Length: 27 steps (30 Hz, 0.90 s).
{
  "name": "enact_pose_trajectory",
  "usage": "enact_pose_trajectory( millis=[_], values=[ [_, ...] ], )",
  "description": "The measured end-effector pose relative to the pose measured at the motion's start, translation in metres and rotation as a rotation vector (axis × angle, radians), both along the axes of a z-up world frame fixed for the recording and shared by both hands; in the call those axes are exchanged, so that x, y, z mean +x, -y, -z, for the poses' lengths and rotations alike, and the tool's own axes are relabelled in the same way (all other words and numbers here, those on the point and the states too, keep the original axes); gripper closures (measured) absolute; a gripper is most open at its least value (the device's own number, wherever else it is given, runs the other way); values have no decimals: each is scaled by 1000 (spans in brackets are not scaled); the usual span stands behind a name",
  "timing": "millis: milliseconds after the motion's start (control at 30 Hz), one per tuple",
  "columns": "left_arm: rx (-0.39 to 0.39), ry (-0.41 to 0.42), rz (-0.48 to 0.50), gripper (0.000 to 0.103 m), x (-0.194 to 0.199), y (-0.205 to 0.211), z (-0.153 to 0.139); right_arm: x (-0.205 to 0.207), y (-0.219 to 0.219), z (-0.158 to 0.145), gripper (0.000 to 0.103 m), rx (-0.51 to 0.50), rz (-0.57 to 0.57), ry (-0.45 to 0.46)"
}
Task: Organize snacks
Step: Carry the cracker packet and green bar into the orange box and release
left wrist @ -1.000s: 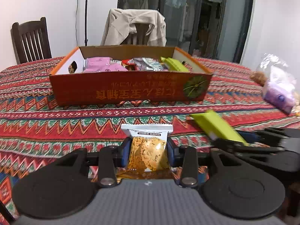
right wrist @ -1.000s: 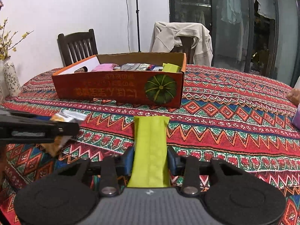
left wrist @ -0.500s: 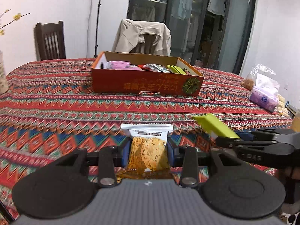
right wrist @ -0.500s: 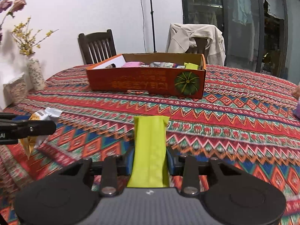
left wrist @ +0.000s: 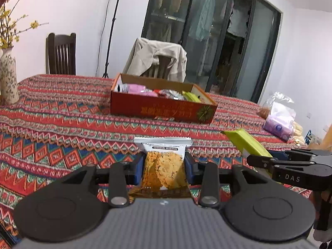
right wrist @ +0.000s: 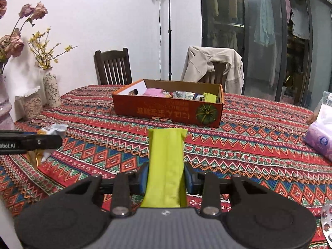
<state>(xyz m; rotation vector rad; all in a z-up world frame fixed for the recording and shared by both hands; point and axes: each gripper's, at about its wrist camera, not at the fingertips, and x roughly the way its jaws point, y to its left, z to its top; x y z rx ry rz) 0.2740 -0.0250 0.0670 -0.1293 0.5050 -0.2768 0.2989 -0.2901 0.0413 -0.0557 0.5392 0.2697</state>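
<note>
My left gripper (left wrist: 164, 170) is shut on an orange cracker packet (left wrist: 162, 166) with a white top, held above the near part of the table. My right gripper (right wrist: 166, 176) is shut on a lime-green snack bar (right wrist: 166, 166). The bar also shows in the left wrist view (left wrist: 244, 143), and the cracker packet in the right wrist view (right wrist: 49, 130). The open orange snack box (left wrist: 161, 108) stands far ahead on the table, holding several pink, silver and green packets; it also shows in the right wrist view (right wrist: 168, 110).
The table has a red patterned cloth (right wrist: 249, 141). Flower vases (right wrist: 50, 91) stand at the left edge. A purple tissue pack (right wrist: 319, 141) and a plastic bag (left wrist: 278, 105) lie at the right. A pill blister (right wrist: 326, 222) lies near right. Chairs (right wrist: 113, 66) stand behind.
Both grippers have pulled back and risen away from the box, each keeping its snack. The box now looks smaller and farther off.
</note>
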Motion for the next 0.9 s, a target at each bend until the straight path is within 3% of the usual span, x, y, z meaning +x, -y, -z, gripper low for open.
enact_pose_trajectory(
  millis=[267,467,667,800,900],
  values=[
    [11,53,94,64,24,-1,-36,-2,5,-31,69,85,-56,28],
    [-39,45,137,64,94,-2,-85,32,8,-82,69,87,-68,132],
    [13,47,107,64,186,13,-109,121,28,-121,69,241,-114,111],
    [33,-1,109,64,255,26,-105,191,30,-124,69,200,-62,87],
    [58,-57,96,64,307,40,-88,244,30,-109,69,186,-34,29]
  ],
)
